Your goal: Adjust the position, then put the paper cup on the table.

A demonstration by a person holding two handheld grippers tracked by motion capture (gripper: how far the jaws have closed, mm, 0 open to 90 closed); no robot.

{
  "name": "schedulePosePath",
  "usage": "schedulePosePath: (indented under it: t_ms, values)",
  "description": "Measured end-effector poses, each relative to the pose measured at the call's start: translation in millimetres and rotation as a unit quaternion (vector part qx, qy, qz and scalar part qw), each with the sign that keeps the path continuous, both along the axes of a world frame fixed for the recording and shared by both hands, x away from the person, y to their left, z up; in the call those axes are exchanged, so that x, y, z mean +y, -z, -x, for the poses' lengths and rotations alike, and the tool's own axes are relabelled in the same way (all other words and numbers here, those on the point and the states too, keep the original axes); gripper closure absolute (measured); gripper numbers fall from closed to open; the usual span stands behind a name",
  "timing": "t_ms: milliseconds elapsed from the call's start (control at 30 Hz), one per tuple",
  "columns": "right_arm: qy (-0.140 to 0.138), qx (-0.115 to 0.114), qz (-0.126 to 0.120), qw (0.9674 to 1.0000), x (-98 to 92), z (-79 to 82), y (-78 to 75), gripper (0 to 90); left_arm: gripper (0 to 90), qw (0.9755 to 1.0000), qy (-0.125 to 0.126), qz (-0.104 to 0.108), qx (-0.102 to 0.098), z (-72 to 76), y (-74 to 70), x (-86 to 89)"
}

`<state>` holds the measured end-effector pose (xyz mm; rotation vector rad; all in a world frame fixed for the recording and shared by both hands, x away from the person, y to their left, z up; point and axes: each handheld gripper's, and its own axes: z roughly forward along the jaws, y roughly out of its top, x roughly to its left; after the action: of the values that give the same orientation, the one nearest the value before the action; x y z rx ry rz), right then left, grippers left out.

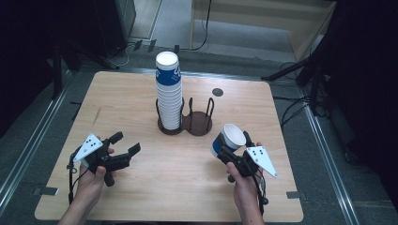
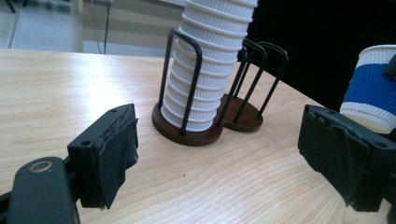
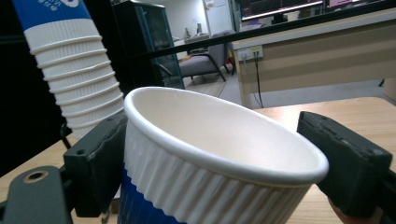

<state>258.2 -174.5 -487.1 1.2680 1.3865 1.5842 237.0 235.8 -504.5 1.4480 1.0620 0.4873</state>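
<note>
A tall stack of white ribbed paper cups, the top one banded blue, stands in the left slot of a dark brown two-slot wire holder; the right slot is bare. My right gripper is shut on a single paper cup, white with a blue band, tilted with its mouth up and held off the table right of the holder. My left gripper is open with nothing between its jaws, low over the table's left front and aimed at the holder.
The wooden table has a small black round mark behind the holder. Dark stands and cables surround the table on the floor. Bare wood lies between the two grippers and in front of the holder.
</note>
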Motion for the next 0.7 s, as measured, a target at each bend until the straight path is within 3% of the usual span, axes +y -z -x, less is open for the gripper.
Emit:
schedulePosePath:
  t_ms: [167,300,467,700]
  values:
    - [0.012,-0.002,-0.005,0.9999,-7.1,-2.3,-1.7,12.6,12.4,1.0,-0.004,0.0,-0.002,0.1,-0.4,3.7]
    - [0.015,-0.005,-0.028,0.9995,-16.3,-3.1,-3.8,12.5,12.3,1.0,-0.004,-0.001,-0.001,0.2,0.0,5.4]
    - [0.037,-0.008,0.009,0.9992,-20.0,-5.1,-5.9,12.5,12.3,1.0,-0.008,-0.002,0.003,0.8,0.8,8.3]
    - [0.046,-0.008,0.017,0.9988,-21.9,-8.0,-7.5,12.4,12.4,0.9998,-0.015,-0.006,0.01,1.9,3.9,13.6]
